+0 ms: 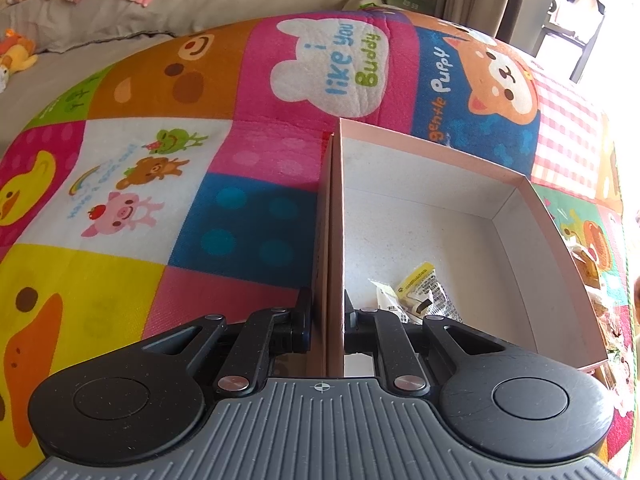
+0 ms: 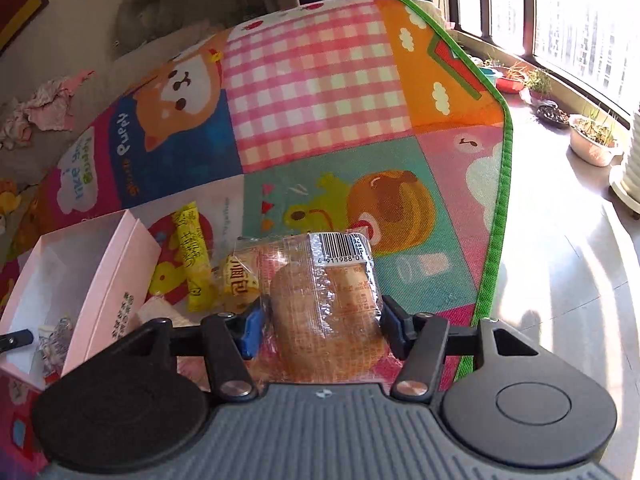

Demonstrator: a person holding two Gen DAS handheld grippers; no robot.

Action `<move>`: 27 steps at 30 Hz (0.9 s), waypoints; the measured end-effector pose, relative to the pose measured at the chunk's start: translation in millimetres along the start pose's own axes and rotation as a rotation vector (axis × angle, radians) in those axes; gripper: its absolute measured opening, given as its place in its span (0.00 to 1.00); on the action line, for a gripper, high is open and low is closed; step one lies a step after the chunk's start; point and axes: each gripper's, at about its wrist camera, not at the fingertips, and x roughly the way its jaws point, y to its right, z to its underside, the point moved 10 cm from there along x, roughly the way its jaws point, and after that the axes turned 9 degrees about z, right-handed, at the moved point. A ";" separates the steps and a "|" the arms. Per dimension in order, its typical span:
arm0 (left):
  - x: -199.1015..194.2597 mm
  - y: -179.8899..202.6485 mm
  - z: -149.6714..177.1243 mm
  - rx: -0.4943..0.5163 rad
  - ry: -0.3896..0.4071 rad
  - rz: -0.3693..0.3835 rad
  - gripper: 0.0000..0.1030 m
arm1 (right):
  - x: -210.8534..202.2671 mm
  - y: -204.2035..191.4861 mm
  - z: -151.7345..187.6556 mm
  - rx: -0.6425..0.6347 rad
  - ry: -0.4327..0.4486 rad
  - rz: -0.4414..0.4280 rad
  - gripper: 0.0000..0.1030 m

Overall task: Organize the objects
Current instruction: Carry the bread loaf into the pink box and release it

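The right gripper (image 2: pixel 322 330) is clenched on a wrapped bread packet (image 2: pixel 324 300), the pink box (image 2: pixel 116 276) lying at its nine o'clock, where the left gripper (image 1: pixel 328 320) pinches the box wall.

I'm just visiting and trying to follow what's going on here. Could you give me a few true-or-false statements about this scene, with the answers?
1. The left hand-held gripper pinches the pink box's side wall. True.
2. The box is packed full. False: only a few small packets lie in it.
3. The right hand-held gripper has a clear-wrapped pastry between its fingers. True.
4. The yellow snack packet is inside the box. False: it lies on the play mat beside it.
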 end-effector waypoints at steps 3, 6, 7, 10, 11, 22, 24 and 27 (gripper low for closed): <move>0.1 -0.4 -0.1 -0.004 0.003 0.001 0.13 | -48.6 -24.7 25.3 -0.038 -0.022 -0.082 0.56; 0.3 0.0 -0.3 -0.002 0.001 0.003 0.14 | -80.4 -58.2 57.7 -0.106 -0.056 -0.161 0.56; 0.3 0.4 -0.4 0.002 0.001 0.002 0.14 | -88.5 -70.2 67.5 -0.129 -0.066 -0.183 0.56; -0.1 1.3 0.0 0.009 -0.002 0.001 0.13 | -109.0 -108.5 84.9 -0.184 -0.080 -0.270 0.56; 0.0 1.5 0.3 0.009 -0.005 0.000 0.13 | -116.5 -123.3 86.5 -0.201 -0.076 -0.308 0.56; -0.4 1.9 1.1 0.008 -0.006 -0.004 0.13 | -141.8 -218.7 6.1 -0.232 0.110 -0.441 0.56; -0.4 1.7 1.4 0.007 -0.006 -0.004 0.13 | -133.4 -231.8 -8.8 -0.240 0.138 -0.431 0.59; -0.2 1.4 1.7 0.005 -0.006 -0.001 0.14 | -121.1 -238.1 -22.2 -0.243 0.170 -0.386 0.74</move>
